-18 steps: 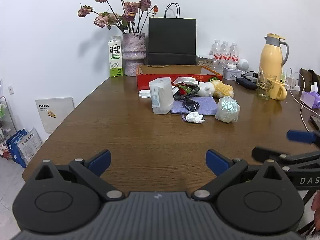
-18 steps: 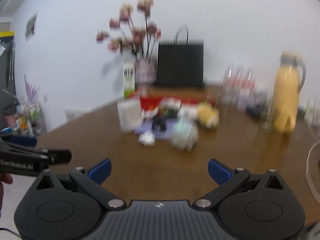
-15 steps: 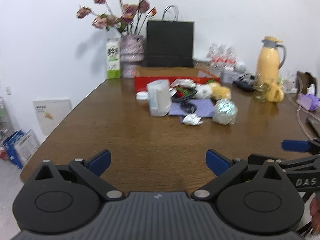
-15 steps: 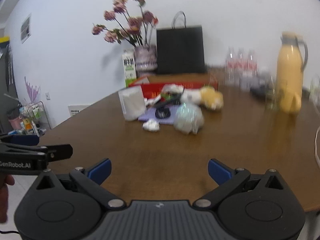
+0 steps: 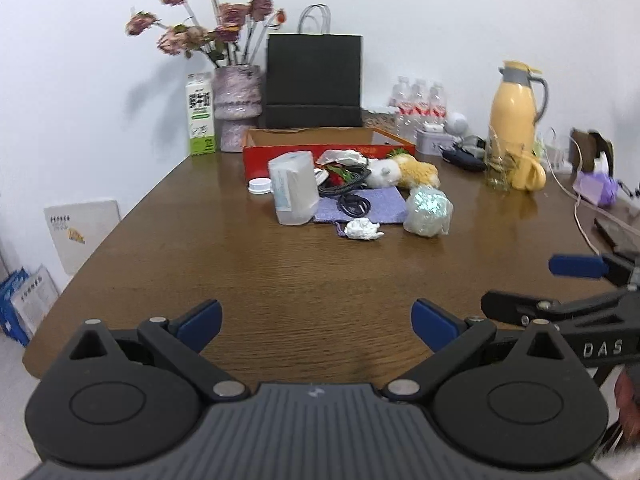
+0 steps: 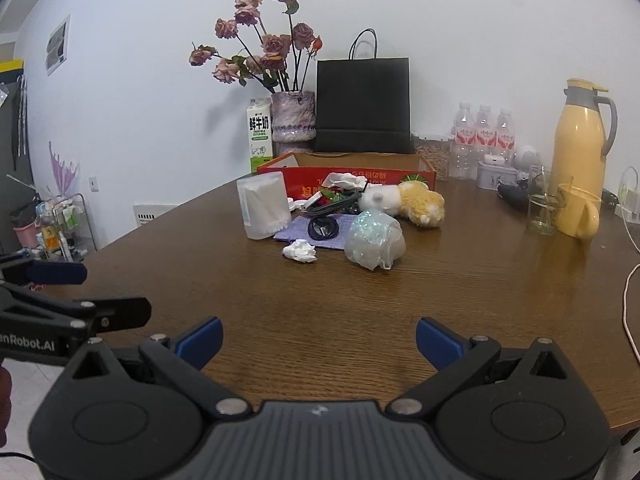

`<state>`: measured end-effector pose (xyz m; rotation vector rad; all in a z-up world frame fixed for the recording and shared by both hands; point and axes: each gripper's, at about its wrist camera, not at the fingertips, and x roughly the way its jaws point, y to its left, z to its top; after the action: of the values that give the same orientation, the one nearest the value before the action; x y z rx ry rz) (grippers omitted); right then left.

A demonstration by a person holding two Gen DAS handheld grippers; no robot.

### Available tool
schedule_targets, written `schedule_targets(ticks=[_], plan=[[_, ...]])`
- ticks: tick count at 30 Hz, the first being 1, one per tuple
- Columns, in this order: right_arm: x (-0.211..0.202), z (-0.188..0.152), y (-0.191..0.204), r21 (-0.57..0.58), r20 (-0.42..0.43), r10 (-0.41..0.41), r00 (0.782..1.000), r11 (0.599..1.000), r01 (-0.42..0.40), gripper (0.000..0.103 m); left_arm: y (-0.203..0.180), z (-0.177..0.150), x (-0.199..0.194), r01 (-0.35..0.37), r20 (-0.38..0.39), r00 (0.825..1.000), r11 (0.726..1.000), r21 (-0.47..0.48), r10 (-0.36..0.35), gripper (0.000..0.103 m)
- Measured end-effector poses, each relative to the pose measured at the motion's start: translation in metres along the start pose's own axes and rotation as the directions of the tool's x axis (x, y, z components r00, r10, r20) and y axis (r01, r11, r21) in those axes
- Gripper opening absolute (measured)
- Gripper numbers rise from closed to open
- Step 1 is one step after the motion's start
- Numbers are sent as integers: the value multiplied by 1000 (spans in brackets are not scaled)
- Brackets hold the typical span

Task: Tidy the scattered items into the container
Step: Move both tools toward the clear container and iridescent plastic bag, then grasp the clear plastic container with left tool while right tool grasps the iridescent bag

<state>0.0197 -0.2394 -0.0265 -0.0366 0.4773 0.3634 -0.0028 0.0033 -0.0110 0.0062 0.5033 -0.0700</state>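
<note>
A red cardboard box point(image 5: 256, 158) point(image 6: 424, 176) stands open at the far middle of the wooden table. In front of it lie a white translucent canister point(image 5: 294, 188) point(image 6: 264, 210), a purple cloth point(image 5: 384, 204) with a black cable point(image 5: 354, 205), a crumpled tissue point(image 5: 363, 229) point(image 6: 300, 251), a shiny plastic-wrapped bundle point(image 5: 427, 210) point(image 6: 374, 238) and a yellow-white plush toy point(image 5: 404, 170) point(image 6: 412, 202). My left gripper point(image 5: 316, 320) is open and empty over the near table edge. My right gripper point(image 6: 318, 338) is open and empty, to its right.
Behind the box stand a black paper bag point(image 5: 314, 80), a vase of dried roses point(image 5: 236, 106) and a milk carton point(image 5: 200, 118). At the right are water bottles point(image 6: 482, 138), a yellow thermos point(image 6: 580, 140), a yellow mug point(image 6: 578, 212), a glass point(image 6: 542, 204) and a white cable point(image 6: 632, 280).
Both grippers have shifted slightly while staying open; the right wrist view went from blurred to sharp. The items on the table have not moved.
</note>
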Motion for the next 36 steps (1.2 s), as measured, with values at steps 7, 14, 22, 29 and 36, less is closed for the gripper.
schedule_targets(ticks=[7, 14, 22, 29, 36], plan=[[5, -3, -7, 45, -22, 20, 1000, 999, -19, 103, 0, -2, 0, -31, 66, 997, 999, 6, 31, 103], [29, -10, -18, 0, -93, -45, 995, 999, 45, 79, 2, 4, 40, -49, 31, 998, 997, -64, 51, 103], [67, 17, -47, 23, -84, -55, 995, 998, 57, 80, 14, 55, 93, -31, 51, 998, 996, -84, 35, 103], [129, 62, -69, 85, -78, -38, 996, 995, 45, 79, 32, 92, 168, -10, 15, 1000, 999, -43, 10, 103], [171, 73, -79, 97, -84, -49, 995, 994, 57, 79, 46, 101, 222, 89, -50, 994, 990, -106, -95, 77]])
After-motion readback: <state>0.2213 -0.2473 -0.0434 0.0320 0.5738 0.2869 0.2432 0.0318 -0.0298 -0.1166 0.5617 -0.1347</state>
